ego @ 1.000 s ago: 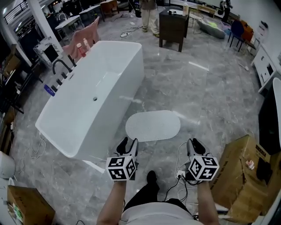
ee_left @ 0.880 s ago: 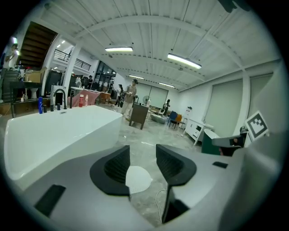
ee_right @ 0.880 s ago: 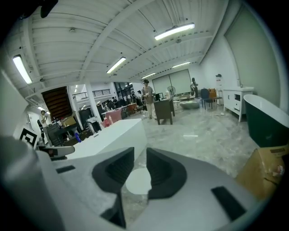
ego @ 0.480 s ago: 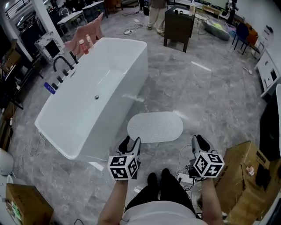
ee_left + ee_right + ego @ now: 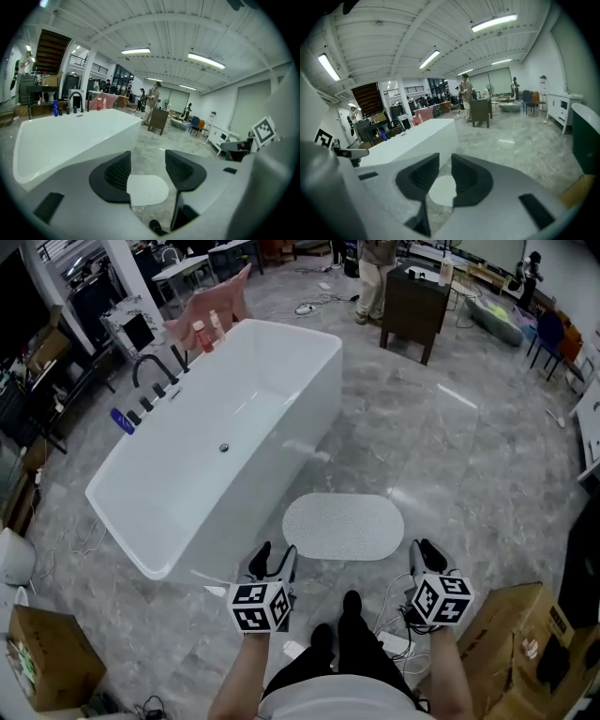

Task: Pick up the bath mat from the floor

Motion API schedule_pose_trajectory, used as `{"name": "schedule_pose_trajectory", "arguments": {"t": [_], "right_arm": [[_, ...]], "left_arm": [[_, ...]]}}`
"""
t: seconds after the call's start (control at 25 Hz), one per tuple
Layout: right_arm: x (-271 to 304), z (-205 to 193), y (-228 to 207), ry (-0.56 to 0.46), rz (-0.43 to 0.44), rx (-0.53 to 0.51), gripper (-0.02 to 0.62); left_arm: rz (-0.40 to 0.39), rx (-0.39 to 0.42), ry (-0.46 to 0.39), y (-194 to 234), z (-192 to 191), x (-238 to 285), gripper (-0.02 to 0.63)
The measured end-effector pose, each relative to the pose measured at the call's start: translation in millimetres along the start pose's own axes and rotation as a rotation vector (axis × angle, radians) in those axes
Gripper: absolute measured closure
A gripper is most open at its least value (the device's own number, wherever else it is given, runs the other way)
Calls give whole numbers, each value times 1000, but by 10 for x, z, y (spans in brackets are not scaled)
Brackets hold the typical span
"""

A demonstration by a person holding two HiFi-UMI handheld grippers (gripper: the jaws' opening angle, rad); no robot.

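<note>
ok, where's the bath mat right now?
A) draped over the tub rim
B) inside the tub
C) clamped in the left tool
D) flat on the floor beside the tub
D: the bath mat lies flat on the grey floor, right beside the white tub, with nothing holding it.

Ahead of me the floor is open beyond and right of the mat. The bathtub walls off its left; a cardboard box and cables crowd my right.
</note>
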State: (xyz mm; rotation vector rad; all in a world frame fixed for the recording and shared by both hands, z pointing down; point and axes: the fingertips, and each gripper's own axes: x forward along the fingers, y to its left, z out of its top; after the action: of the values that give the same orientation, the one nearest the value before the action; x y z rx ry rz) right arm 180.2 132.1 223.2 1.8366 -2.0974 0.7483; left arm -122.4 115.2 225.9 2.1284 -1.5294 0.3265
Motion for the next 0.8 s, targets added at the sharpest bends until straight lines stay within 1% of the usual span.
{"name": "schedule_pose_trajectory", "arguments": {"t": [0.08, 0.24, 0.36, 0.56, 0.72, 0.8], "right_arm": [[230, 41, -45, 23, 26, -14, 514], [626, 98, -70, 69, 100, -29, 514], [858, 99, -48, 104, 146, -42, 514], [1179, -152, 62, 181, 221, -76, 514], [1561, -478, 130, 242, 242, -61, 514], [1761, -641, 184, 263, 251, -52, 514]], "left_arm": [[37, -20, 1, 57, 6, 138, 382], [137, -57, -1, 148, -17, 308, 383], [174, -93, -3, 180, -13, 423, 383], [252, -149, -3, 378, -174, 517, 387], [273, -187, 33, 586, -465, 716, 390], [279, -194, 50, 717, -610, 828, 387]]}}
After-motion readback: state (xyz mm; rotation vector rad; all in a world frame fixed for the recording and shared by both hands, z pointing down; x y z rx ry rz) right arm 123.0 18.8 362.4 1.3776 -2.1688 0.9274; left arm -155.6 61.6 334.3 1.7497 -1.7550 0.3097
